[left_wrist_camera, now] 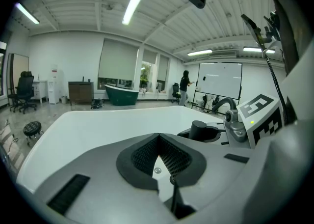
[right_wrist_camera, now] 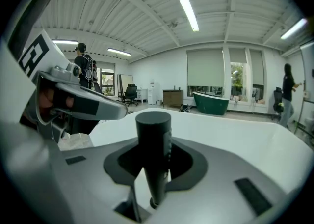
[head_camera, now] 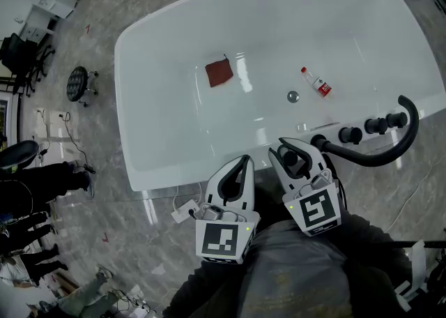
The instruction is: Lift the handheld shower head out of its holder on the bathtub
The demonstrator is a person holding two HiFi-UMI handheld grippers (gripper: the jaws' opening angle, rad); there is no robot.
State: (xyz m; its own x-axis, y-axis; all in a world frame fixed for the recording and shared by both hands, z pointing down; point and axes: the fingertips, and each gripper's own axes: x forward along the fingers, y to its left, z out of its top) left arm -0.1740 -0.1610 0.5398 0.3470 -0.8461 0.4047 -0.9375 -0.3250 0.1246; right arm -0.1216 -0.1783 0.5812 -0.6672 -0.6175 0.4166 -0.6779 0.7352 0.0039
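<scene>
The black shower head (head_camera: 289, 160) stands upright at the near rim of the white bathtub (head_camera: 129, 107). My right gripper (head_camera: 290, 150) is shut on its handle. In the right gripper view the dark cylinder (right_wrist_camera: 153, 134) rises between the two grey jaws, which press its tapering lower part. My left gripper (head_camera: 241, 167) hovers just left of it over the same rim, shut with nothing in it. In the left gripper view its black pads (left_wrist_camera: 147, 154) meet, and the shower head (left_wrist_camera: 198, 130) shows to the right.
A black curved pipe (head_camera: 387, 153) and two black knobs (head_camera: 350, 134) sit on the rim to the right. Inside the tub lie a red cloth (head_camera: 219, 72), a small bottle (head_camera: 317, 81) and the drain (head_camera: 293, 96). A stool (head_camera: 77, 84) stands on the floor to the left.
</scene>
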